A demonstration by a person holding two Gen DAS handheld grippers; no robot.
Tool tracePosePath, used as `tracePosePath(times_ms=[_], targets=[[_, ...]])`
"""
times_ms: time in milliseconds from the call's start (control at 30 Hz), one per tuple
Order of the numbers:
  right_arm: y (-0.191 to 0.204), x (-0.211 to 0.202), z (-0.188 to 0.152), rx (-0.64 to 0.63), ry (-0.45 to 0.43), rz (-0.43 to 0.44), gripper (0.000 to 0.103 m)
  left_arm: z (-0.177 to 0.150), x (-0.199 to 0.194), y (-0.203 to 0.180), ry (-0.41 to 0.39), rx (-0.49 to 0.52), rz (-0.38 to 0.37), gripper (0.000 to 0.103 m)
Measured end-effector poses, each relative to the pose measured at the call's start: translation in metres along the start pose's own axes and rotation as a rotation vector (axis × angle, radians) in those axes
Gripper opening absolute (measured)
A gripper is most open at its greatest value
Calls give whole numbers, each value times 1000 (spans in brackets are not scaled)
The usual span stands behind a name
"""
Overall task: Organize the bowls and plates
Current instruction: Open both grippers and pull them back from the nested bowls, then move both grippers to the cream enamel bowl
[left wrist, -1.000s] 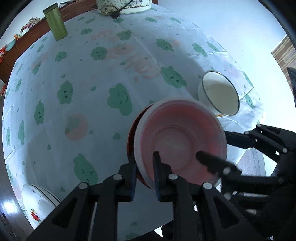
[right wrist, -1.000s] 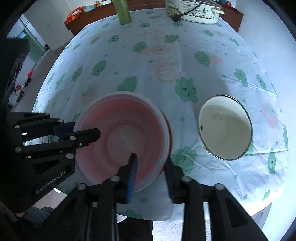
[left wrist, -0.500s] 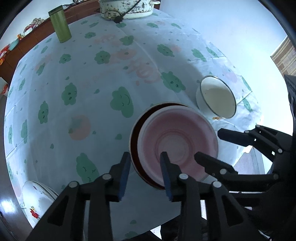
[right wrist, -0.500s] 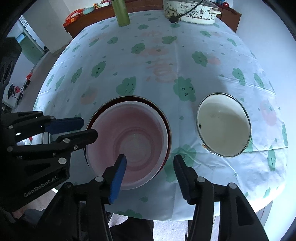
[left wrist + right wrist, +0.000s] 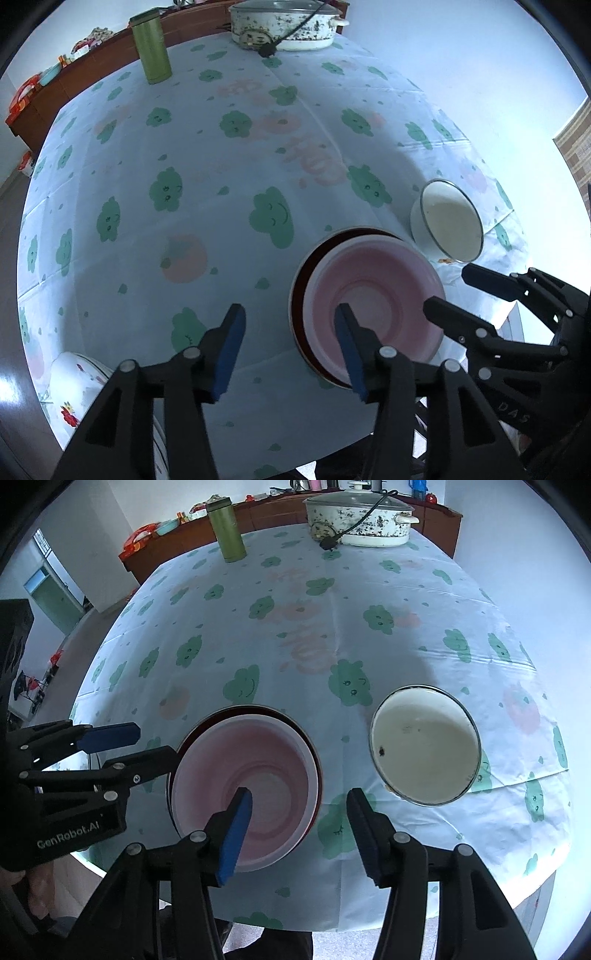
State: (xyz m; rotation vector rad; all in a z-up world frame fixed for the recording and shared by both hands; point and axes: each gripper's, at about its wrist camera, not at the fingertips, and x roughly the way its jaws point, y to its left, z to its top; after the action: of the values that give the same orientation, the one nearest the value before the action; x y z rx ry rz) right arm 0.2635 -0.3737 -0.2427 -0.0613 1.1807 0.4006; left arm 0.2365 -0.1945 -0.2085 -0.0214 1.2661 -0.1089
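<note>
A pink bowl sits nested in a dark red bowl near the table's front edge. A white enamel bowl stands apart to its right. My left gripper hovers over the stack's left rim with its jaws opening. One finger is above the pink bowl and the other above the cloth, and neither pad presses on anything. My right gripper is open astride the stack's right rim and holds nothing.
The table wears a pale cloth printed with green clouds. At its far end stand a green tumbler and a speckled electric pot with a loose cord. A white floral dish lies low at the left. A sideboard is behind.
Both grippers were shut on the pink bowl's rim and held it tilted. The bowl now rests inside the dark red one. Both jaws have let go and widened, and both grippers have drawn back.
</note>
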Motion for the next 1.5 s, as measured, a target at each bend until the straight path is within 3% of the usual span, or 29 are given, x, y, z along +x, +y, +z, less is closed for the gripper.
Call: tracePosePath(times_ms=[700, 1500], targets=[[-8, 17, -12, 6, 22, -23, 56, 2, 5, -3, 15, 7, 22, 58], [-63, -19, -15, 137, -65, -31, 56, 33, 15, -56, 2, 120, 9, 62]])
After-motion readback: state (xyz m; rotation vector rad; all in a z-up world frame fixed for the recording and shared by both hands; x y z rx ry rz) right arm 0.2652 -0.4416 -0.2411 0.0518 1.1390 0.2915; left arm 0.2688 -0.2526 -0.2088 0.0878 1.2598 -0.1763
